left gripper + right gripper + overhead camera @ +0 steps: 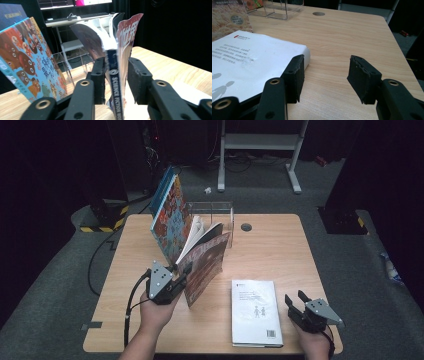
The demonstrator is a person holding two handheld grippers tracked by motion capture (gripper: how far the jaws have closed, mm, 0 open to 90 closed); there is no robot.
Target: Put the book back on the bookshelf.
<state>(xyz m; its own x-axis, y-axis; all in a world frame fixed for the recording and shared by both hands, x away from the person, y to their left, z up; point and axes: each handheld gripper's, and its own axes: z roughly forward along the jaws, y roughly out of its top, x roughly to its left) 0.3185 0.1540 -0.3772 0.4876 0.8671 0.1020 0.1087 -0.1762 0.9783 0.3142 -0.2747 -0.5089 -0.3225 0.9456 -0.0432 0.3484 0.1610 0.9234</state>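
At far left I see a colourful book [170,217] standing tilted on the desk [270,255]. My left tongs [115,75] straddle the magazine's [117,82] spine; the left gripper view shows a gap beside the right pad, so the grip is loose. A white book [256,312] lies flat. My right tongs [325,77] stand half open, empty, just beside it.
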